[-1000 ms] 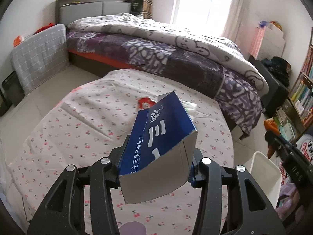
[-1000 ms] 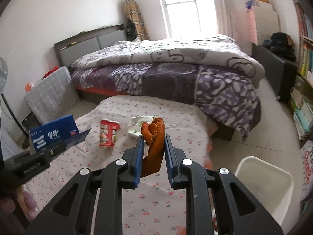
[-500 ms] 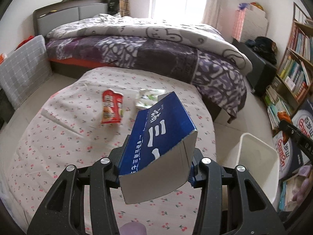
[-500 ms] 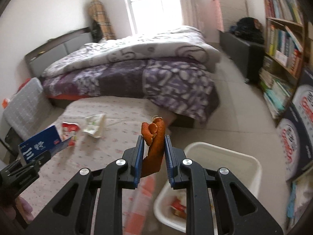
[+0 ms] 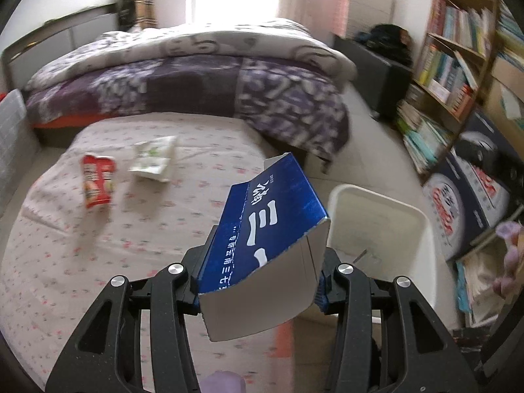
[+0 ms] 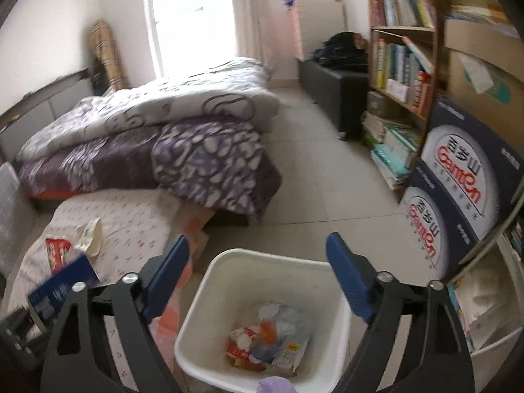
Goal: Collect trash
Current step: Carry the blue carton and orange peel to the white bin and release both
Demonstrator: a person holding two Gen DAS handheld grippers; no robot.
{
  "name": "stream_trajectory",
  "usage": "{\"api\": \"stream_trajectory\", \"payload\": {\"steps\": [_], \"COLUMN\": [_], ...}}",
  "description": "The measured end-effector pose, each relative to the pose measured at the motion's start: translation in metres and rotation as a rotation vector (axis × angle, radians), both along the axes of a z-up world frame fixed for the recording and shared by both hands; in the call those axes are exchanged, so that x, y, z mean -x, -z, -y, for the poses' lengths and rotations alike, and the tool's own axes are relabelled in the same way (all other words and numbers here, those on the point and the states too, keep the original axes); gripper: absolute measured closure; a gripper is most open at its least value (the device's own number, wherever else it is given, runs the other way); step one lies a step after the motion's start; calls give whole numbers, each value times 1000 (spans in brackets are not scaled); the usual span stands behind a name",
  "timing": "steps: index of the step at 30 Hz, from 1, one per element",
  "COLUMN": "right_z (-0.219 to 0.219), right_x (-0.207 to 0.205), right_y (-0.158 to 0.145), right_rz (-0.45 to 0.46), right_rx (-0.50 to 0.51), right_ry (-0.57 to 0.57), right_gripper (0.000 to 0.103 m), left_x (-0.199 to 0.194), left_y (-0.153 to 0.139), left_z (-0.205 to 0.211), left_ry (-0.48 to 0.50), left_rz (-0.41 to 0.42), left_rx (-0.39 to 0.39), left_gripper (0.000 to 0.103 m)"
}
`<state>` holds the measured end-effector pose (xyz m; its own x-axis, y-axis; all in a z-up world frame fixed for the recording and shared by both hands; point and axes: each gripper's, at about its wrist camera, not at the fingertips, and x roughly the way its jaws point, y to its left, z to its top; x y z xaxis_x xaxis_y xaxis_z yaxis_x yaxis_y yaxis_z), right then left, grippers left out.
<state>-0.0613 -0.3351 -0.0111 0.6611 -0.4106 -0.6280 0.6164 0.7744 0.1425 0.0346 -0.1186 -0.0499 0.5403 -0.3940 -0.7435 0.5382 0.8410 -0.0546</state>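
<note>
My left gripper (image 5: 258,281) is shut on a blue carton with white characters (image 5: 268,229), held above the table edge beside the white bin (image 5: 406,219). The carton also shows in the right wrist view (image 6: 62,290). My right gripper (image 6: 257,262) is open and empty right above the white bin (image 6: 209,314), which holds several pieces of trash (image 6: 265,340). A red snack packet (image 5: 98,180) and a white-green wrapper (image 5: 152,160) lie on the floral tablecloth (image 5: 98,245).
A bed with a purple and white quilt (image 5: 196,75) stands behind the table. A bookshelf (image 6: 402,65) and stacked dark boxes (image 6: 458,190) stand to the right of the bin. Tiled floor (image 6: 314,177) lies between the bed and the shelf.
My right gripper moved right over the bin and opened; the orange peel it held is gone from its fingers. My left gripper swung right with the carton toward the bin.
</note>
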Motion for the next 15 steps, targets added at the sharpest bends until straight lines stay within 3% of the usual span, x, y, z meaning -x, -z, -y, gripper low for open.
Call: {"api": "stream_trajectory", "payload": {"steps": [10,15], "right_z": [30,39], "right_x": [10,6], "right_y": [-14,-18], "right_rz": [54,75], "right_rx": [-46,-81], "right_ry": [71,87], "right_gripper": [14,14], "left_x": [28,32], "left_y": [20,27], "left_z": [67,99], "left_ry": [145,222], "left_rz": [-84,-141], "left_rx": [5,-3], "left_gripper": [57,51]}}
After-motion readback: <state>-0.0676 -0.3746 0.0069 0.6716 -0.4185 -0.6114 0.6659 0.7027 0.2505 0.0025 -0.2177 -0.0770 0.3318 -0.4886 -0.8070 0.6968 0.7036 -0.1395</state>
